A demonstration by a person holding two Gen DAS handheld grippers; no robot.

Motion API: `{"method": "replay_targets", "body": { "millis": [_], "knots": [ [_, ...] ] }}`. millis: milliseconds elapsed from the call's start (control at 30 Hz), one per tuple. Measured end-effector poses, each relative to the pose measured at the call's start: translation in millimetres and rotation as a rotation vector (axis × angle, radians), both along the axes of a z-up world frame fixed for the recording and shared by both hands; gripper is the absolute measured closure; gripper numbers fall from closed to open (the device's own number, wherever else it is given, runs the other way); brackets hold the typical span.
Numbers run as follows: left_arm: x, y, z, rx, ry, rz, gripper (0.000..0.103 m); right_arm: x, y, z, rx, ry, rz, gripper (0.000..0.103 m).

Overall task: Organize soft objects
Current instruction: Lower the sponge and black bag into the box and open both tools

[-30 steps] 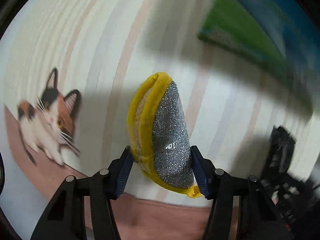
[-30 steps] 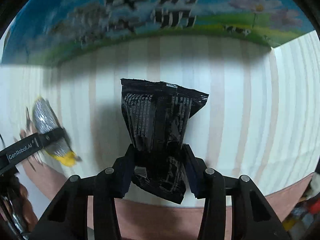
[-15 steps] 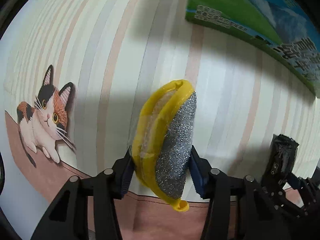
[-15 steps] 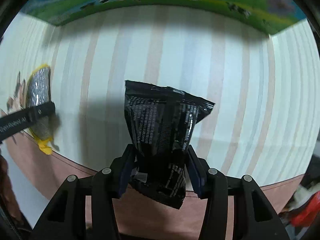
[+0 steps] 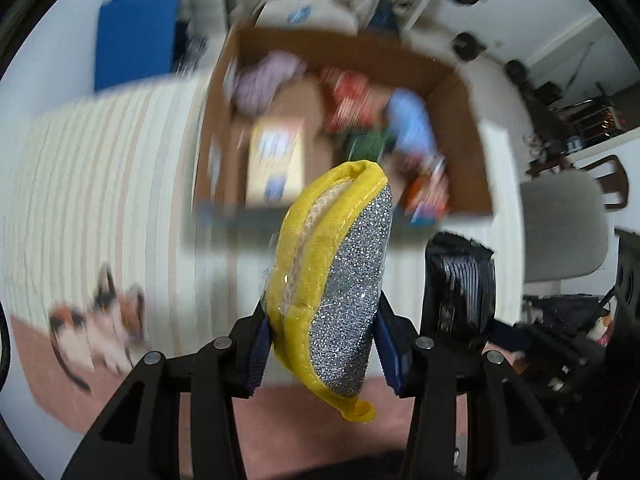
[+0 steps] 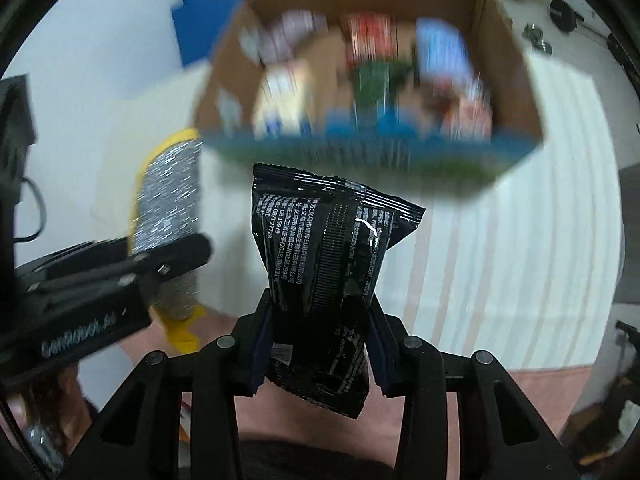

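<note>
My left gripper [image 5: 322,344] is shut on a yellow-edged silver scouring sponge [image 5: 340,280] and holds it upright in the air. My right gripper [image 6: 318,344] is shut on a black foil packet [image 6: 328,272] with white print, also held up. The packet shows at the right of the left wrist view [image 5: 458,284], and the sponge shows at the left of the right wrist view [image 6: 170,208]. An open cardboard box [image 5: 460,92] holding several soft items lies ahead of both grippers on the striped cloth [image 5: 100,184]; it also shows in the right wrist view [image 6: 504,40].
A cat print [image 5: 96,332] marks the cloth at lower left. A grey chair [image 5: 564,224] stands to the right of the table. A blue pad [image 5: 132,36] sits beyond the table at far left. The box is blurred by motion.
Both grippers have lifted and tilted up from facing the cloth, so the open box interior has come into view ahead. Both still hold their objects.
</note>
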State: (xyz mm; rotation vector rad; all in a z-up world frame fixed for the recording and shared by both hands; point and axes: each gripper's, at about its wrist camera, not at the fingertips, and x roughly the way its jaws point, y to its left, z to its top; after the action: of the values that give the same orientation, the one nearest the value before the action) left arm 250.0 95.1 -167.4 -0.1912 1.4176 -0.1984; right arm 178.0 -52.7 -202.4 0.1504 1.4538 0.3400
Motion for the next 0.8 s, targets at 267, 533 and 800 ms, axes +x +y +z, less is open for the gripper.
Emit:
{"method": "replay_targets", "body": {
  "millis": [267,533,800],
  "knots": [
    [145,-7,-3,0.104,-0.03,-0.023,0.06,119,-30,35,-0.052,-0.13,-0.124,0.06],
    [215,-20,-69,0.166,0.08,-0.071,0.06,188,-25,-24,-0.143,-0.054,-0.171,0.06],
    [245,-35,-148,0.215,0.29,-0.146,0.055,210,-23,-114,-0.291,0.1,-0.138,0.055]
  ]
}}
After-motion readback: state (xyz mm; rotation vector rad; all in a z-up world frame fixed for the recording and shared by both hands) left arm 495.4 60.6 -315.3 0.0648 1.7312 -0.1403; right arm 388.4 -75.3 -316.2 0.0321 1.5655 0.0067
